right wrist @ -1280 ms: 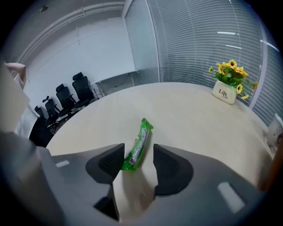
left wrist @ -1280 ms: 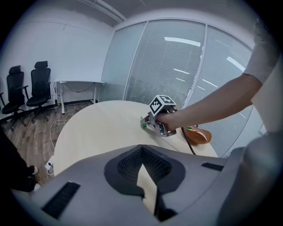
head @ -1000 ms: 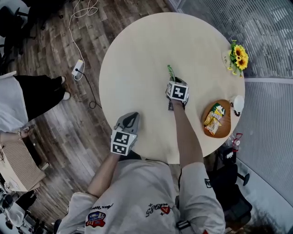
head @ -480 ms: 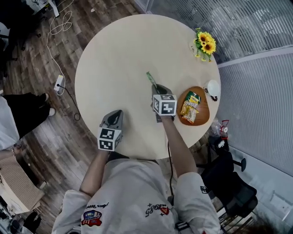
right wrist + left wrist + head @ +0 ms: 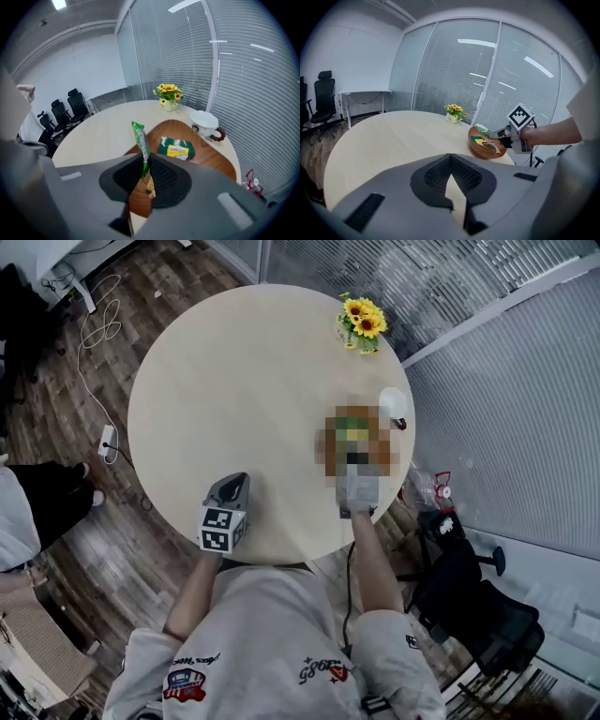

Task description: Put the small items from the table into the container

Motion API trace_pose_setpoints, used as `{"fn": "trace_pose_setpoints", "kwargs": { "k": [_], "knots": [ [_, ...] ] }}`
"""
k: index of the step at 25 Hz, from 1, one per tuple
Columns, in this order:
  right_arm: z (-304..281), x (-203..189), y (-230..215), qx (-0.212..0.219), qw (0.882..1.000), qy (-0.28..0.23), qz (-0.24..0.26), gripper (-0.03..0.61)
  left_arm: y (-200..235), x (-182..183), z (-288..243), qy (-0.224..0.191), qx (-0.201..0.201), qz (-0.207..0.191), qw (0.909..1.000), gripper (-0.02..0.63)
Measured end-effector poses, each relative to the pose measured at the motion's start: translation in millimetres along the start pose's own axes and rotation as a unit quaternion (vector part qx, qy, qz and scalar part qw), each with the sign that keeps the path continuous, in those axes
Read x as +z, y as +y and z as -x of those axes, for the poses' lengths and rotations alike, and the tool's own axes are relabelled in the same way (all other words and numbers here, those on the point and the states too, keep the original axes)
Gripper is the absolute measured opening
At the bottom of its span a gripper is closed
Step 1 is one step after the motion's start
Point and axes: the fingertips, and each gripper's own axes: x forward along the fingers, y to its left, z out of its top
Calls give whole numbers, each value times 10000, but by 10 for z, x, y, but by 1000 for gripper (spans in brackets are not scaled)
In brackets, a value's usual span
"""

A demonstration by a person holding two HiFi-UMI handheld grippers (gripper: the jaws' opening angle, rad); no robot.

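Right gripper [image 5: 143,160] clenched on slim crinkled green foil snack stick [image 5: 139,139] over smooth oval brown wooden bowl [image 5: 208,158] holding flat green-and-yellow packet [image 5: 176,149]; left gripper [image 5: 450,157] jaws pressed together, empty, above matte pale round table [image 5: 384,136].

Bright green wrapper on the snack stick [image 5: 139,139], brown wood-grain bowl [image 5: 212,157], green-and-yellow packet [image 5: 176,149], yellow sunflowers [image 5: 168,89], white cup [image 5: 204,120], pale cream table [image 5: 101,124].

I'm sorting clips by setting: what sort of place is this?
Most likely an office meeting room: a large round table, glass walls with slatted blinds, and black office chairs by the far wall.
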Motion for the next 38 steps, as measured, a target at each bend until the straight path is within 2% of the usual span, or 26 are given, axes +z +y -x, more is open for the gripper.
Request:
{"fn": "trace_pose_setpoints", "kwargs": {
  "k": [3, 6, 9, 11, 12, 13, 16, 19, 23, 26, 31, 38],
  "knots": [
    [-27, -263, -201, -152, 9996, 222, -111, 46, -142, -4, 24, -21, 4, -19, 10000, 6],
    [-33, -381, -287, -131, 9995, 222, -182, 55, -221, 10, 56, -110, 79, -8, 9999, 6],
    [89, -354, -338, -174, 9997, -126, -145, 95, -255, 46, 99, -186, 175, 30, 9997, 6],
    [225, -288, -308, -115, 9988, -402, -247, 156, -253, 64, 125, -232, 251, 62, 9994, 6],
    [311, -247, -257, -30, 9981, -535, -289, 155, -255, 70, 134, -258, 285, 79, 9992, 6],
    [412, -199, -176, 86, 9973, -669, -288, 152, -266, 77, 141, -288, 305, 90, 9991, 6],
    [761, -26, 291, 657, 9913, -1131, -116, 17, -293, 128, 179, -369, 336, 22, 9988, 6],
    [1034, 23, 929, 1293, 9811, -1435, 74, 2, -276, 143, 272, -366, 399, -90, 9985, 7],
    [1142, -216, 1562, 1777, 9764, -1215, 186, 2, -243, 105, 397, -469, 482, -146, 9976, 6],
    [1098, -419, 1778, 1922, 9771, -894, 202, 2, -215, 55, 465, -486, 530, -135, 9973, 6],
    [1127, -461, 1859, 1974, 9755, -796, 550, 2, -212, 17, 466, -408, 552, -130, 9976, 6],
    [1123, -454, 1826, 1882, 9774, -763, 580, 2, -281, 24, 426, -413, 427, -145, 9981, 6]
  ]
}}
